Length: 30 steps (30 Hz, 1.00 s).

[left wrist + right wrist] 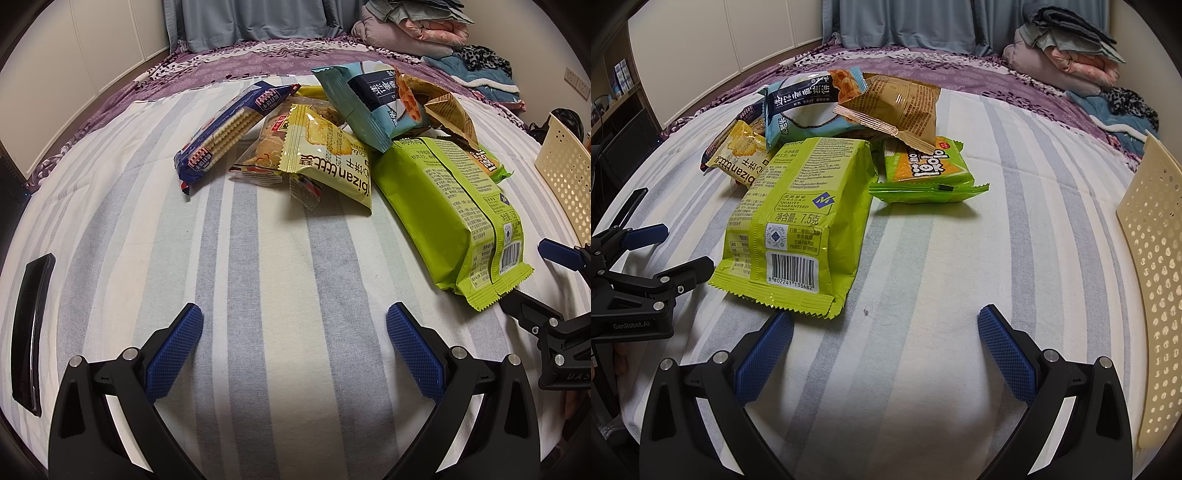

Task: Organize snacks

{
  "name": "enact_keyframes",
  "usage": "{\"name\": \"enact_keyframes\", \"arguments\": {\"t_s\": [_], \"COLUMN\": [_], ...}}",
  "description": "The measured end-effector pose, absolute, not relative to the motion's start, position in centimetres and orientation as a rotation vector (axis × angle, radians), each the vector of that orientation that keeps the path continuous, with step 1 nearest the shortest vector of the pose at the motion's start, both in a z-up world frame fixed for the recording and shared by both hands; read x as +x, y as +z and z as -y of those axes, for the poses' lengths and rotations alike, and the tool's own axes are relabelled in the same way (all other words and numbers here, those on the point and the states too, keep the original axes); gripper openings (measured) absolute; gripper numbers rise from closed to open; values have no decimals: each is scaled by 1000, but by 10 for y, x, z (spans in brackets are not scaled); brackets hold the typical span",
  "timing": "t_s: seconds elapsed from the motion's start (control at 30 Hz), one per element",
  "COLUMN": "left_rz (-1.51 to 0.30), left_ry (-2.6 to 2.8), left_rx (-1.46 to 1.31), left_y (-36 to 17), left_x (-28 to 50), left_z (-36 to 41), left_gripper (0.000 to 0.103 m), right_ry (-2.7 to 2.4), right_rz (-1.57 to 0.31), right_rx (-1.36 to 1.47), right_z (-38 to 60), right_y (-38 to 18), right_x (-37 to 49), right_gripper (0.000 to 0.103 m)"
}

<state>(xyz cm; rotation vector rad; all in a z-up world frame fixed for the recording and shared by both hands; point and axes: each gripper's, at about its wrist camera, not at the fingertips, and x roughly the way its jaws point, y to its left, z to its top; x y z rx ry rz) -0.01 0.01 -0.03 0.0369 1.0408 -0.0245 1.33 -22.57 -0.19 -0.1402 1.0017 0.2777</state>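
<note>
A pile of snack packs lies on a striped sheet. A large lime green bag point(450, 218) point(798, 225) lies nearest. Behind it are a yellow biscuit pack point(325, 162) point(738, 162), a blue cracker sleeve point(229, 129), a teal bag point(365, 103) point(801, 107), a brown bag point(897, 107) point(448, 110) and a green-orange pack point(927, 170). My left gripper point(295, 325) is open and empty, short of the pile. My right gripper point(886, 325) is open and empty, its left finger by the lime bag's lower edge.
A cream perforated basket point(1152, 280) point(565, 177) stands at the right edge. A black phone point(31, 332) lies at the left. Folded clothes and blankets point(1067, 51) are stacked at the far right on the purple bedspread point(258, 62).
</note>
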Motion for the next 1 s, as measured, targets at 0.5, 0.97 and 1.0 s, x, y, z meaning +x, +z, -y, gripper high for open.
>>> {"name": "enact_keyframes", "arguments": {"t_s": [0.5, 0.97, 1.0], "left_rz": [-1047, -876, -870], "left_ry": [-24, -11, -5], "left_rx": [37, -2, 10], "left_y": [3, 80, 84], "left_x": [-1, 15, 20], "left_z": [-6, -54, -57], "left_gripper": [101, 101, 101], "right_ry": [280, 308, 319], "right_rz": [-998, -872, -864], "right_rx": [-150, -7, -3], "right_z": [226, 233, 229], "right_y": [0, 58, 60], "right_x": [14, 6, 8], "right_gripper": [98, 98, 98]}}
